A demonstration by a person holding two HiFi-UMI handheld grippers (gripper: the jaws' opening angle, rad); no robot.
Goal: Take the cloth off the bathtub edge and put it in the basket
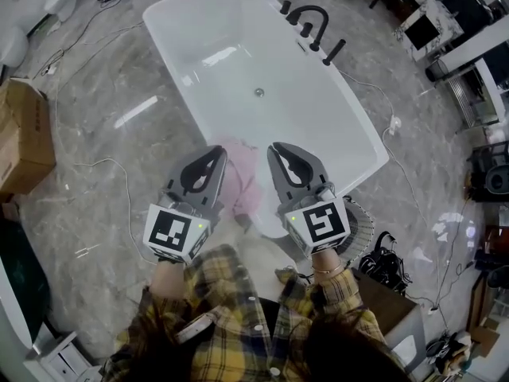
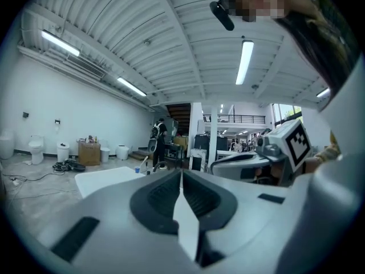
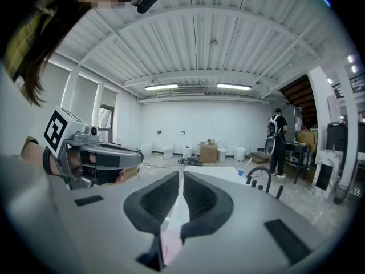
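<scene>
Holding a gripper in each hand, a person in yellow plaid sleeves (image 1: 231,309) stands at the 6 o'clock end of a white bathtub (image 1: 238,54), seen from a head camera looking steeply down. The left gripper (image 1: 216,150) and the right gripper (image 1: 275,147) hang side by side over the tub's near end, tips pointing toward 12 o'clock. Each gripper's own view shows its jaws pressed together with nothing between them: the left gripper (image 2: 181,173) is closed and empty, and so is the right gripper (image 3: 181,174).

The pink cloth (image 1: 243,180) lies draped over the bathtub edge at the near end, between the two grippers and partly under them. It also shows as a pink patch (image 3: 170,243) low in the right gripper view. Neither gripper holds it.

A white basket (image 1: 367,223) stands on the floor (image 1: 103,134) at about 4 o'clock, just beside the tub's near corner and partly hidden by the right gripper.

Farther off, a drain (image 1: 258,92) marks the tub's middle, and a black faucet (image 1: 308,21) arches over its rim toward 1 o'clock. A cardboard box (image 1: 24,138) sits on the grey marbled floor at 9 o'clock. In the hall beyond, another person (image 3: 278,142) stands with a backpack.
</scene>
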